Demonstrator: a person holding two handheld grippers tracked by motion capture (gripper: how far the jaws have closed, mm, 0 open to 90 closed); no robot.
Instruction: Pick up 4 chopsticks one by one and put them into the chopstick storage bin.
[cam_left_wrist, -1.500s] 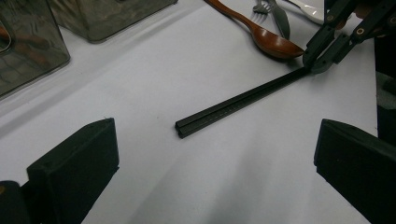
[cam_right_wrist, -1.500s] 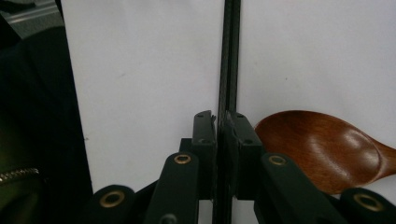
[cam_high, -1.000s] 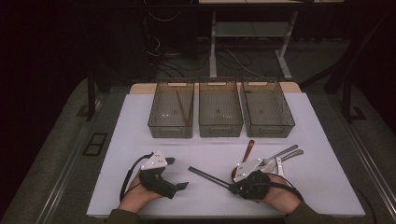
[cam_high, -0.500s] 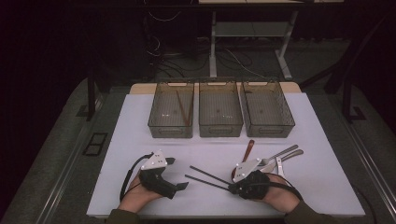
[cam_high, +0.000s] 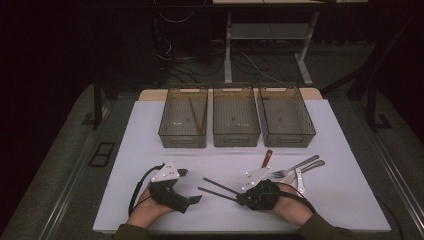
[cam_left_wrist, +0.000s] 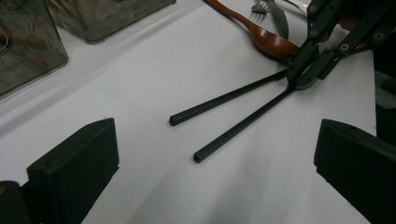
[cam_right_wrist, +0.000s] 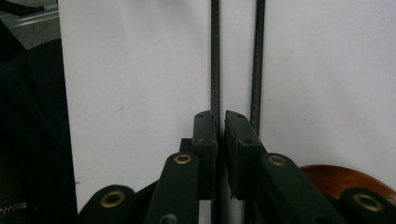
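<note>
While the left gripper (cam_high: 192, 186) rests with jaws wide apart, the right gripper (cam_high: 241, 198) pinches one of two long thin black chopsticks (cam_left_wrist: 243, 122) on the white table (cam_high: 150, 145).

Bare table (cam_high: 150, 150) before three bins (cam_high: 236, 117); cutlery (cam_high: 295, 170) cluttering right.

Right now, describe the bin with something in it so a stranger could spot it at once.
On the white table, three clear bins sit in a row along the far edge. Take the one at the left end, on the same side as the left gripper. It has a pair of brown chopsticks lying inside; I can see nothing in the other two.
</note>
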